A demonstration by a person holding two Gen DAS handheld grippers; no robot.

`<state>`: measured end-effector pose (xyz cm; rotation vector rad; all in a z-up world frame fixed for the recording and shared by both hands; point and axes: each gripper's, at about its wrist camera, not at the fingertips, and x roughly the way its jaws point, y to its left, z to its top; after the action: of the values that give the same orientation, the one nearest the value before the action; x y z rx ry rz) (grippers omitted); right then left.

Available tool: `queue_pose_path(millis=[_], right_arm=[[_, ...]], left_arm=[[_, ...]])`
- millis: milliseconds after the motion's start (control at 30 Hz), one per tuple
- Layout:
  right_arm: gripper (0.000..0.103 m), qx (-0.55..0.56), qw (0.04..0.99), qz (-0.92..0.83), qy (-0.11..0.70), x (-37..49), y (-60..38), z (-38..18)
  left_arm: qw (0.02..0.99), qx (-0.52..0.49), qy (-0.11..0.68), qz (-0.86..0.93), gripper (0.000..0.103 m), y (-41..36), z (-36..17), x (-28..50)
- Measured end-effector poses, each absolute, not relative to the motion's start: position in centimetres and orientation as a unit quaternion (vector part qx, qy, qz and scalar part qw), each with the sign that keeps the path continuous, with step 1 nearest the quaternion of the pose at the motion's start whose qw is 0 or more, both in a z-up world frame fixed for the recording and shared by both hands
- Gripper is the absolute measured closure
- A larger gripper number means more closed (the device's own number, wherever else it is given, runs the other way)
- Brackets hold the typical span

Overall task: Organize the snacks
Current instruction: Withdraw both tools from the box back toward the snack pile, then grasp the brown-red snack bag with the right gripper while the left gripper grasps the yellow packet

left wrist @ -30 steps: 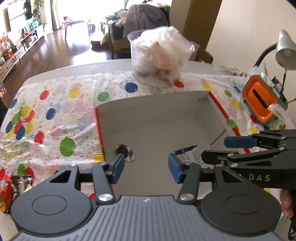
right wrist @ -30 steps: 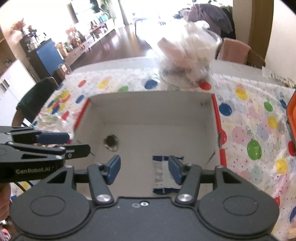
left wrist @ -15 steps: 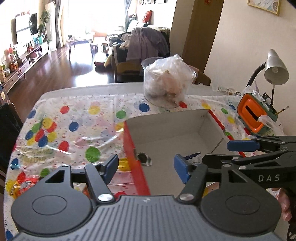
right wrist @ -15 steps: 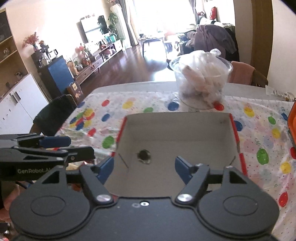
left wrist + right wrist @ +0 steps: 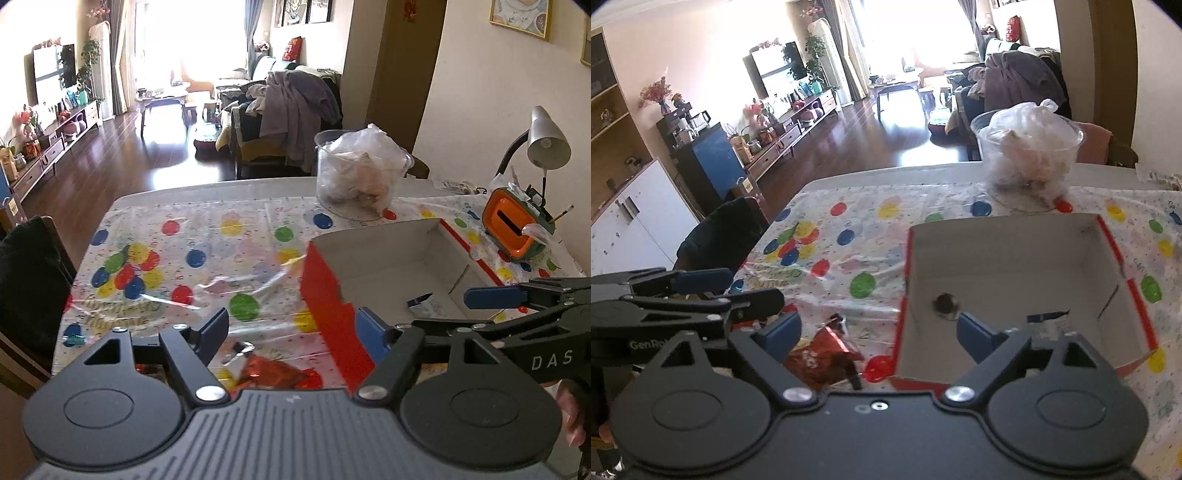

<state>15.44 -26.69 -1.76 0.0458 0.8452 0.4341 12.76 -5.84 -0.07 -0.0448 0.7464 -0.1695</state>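
both tongs are released and still spreading, nothing between their pads: left gripper (image 5: pixel 291 332), right gripper (image 5: pixel 879 328). a red snack packet (image 5: pixel 822 356) lies just beyond, on the balloon tablecloth (image 5: pixel 207 254). at two o'clock, the red box (image 5: pixel 1015 280) holds a blue-white packet (image 5: pixel 424 302).

An open box (image 5: pixel 1015 266) sits on the table (image 5: pixel 849 258), toward its right side. A small packet (image 5: pixel 1047 321) lies inside the box, by its right wall. A crumpled snack bag (image 5: pixel 820 358) lies on the table just left of the box. Behind the box stands a tub (image 5: pixel 1027 158) stuffed with a plastic bag. To the box's right, near the table edge, sits a desk organizer (image 5: pixel 515 229), with a lamp (image 5: pixel 546 140) behind it.
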Motion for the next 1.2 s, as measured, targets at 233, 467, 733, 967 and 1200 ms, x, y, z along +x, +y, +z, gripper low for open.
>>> queue_pose_path(millis=[233,467,733,967,1200], right_arm=[[0.001,0.023,0.889,0.202,0.41,14.4,-23.3,-3.0],[0.001,0.033,0.879,0.173,0.444,14.8,-20.2,-5.8],[0.001,0.043,0.866,0.123,0.483,15.6,-16.4,-9.1],[0.005,0.065,0.852,0.055,0.517,17.6,-14.1,-12.4],[0.012,0.08,0.841,-0.012,0.535,19.2,-12.9,-14.7]], left_arm=[[0.94,-0.033,0.338,-0.042,0.018,0.0,-0.1,11.1],[0.935,-0.063,0.35,0.008,0.018,6.9,-1.5,11.3],[0.924,-0.086,0.368,0.062,0.018,13.9,-3.7,11.2],[0.908,-0.101,0.398,0.085,0.018,18.0,-6.3,12.3],[0.888,-0.115,0.436,0.093,0.018,21.0,-9.6,14.2]])
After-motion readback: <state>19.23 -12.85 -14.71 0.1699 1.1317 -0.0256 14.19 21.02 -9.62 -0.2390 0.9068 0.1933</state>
